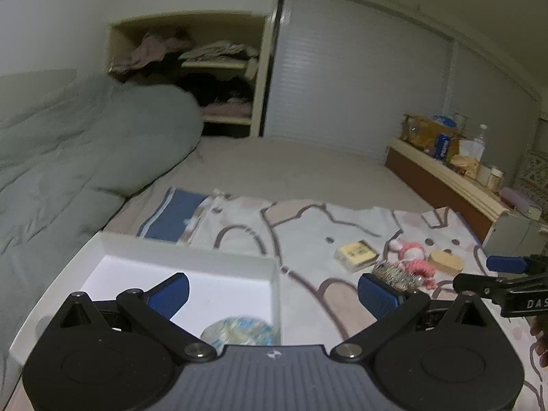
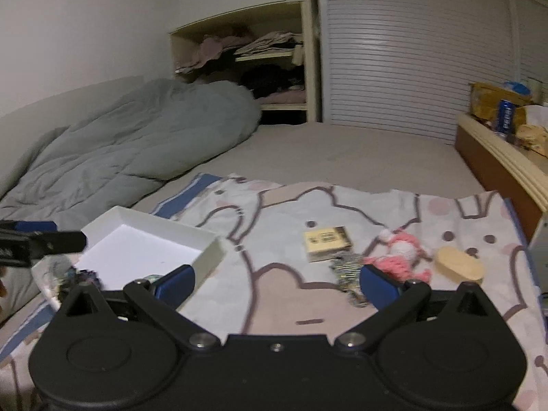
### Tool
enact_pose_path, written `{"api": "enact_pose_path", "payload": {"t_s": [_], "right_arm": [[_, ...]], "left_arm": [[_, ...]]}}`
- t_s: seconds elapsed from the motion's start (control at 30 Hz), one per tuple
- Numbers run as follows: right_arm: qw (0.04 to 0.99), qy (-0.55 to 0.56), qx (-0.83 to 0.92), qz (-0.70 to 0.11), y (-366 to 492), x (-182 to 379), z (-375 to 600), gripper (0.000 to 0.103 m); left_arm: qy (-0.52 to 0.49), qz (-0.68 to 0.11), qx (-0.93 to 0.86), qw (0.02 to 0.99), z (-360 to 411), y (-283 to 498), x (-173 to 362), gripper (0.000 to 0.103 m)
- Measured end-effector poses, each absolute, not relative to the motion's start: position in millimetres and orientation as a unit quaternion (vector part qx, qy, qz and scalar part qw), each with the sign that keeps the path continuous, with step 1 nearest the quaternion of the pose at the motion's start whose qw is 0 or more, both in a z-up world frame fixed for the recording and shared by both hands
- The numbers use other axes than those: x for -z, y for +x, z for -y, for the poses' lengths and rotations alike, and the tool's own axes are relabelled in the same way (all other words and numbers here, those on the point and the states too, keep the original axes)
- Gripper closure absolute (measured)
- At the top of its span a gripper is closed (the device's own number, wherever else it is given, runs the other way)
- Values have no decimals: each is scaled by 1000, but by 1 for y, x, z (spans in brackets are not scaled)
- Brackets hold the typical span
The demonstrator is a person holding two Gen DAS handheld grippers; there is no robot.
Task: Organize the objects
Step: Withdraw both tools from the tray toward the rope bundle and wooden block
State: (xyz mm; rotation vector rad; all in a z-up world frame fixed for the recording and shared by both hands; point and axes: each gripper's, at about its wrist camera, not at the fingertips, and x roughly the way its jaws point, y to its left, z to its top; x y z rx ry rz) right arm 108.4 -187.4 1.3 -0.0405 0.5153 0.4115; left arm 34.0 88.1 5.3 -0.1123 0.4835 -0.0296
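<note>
A white open box (image 1: 191, 260) (image 2: 205, 239) lies on a patterned cloth (image 1: 308, 226) (image 2: 274, 212) on the bed. A bluish round packet (image 1: 239, 330) lies in its near part. My left gripper (image 1: 274, 294) is open and empty, over the box's right wall. On the cloth to the right lie a yellow card box (image 1: 356, 251) (image 2: 327, 239), a striped metallic bundle (image 1: 394, 274) (image 2: 346, 267), a pink knitted doll (image 1: 414, 257) (image 2: 404, 250) and a wooden oval (image 1: 445, 262) (image 2: 460, 263). My right gripper (image 2: 277, 282) is open and empty, just before the bundle.
A grey-green duvet (image 1: 85, 157) (image 2: 137, 144) is heaped on the left. A wooden headboard ledge (image 1: 445, 178) (image 2: 496, 150) with snacks and bottles runs along the right. An open closet shelf (image 1: 212, 65) (image 2: 267, 56) and shutter doors stand behind.
</note>
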Motion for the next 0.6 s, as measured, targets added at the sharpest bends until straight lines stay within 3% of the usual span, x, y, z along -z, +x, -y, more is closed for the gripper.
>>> {"api": "enact_pose_path", "payload": {"t_s": [0.6], "right_arm": [[968,17,-35,-246,173,37,291,0]], "left_arm": [[-32,-229,120,966,17,118,26,0]]}}
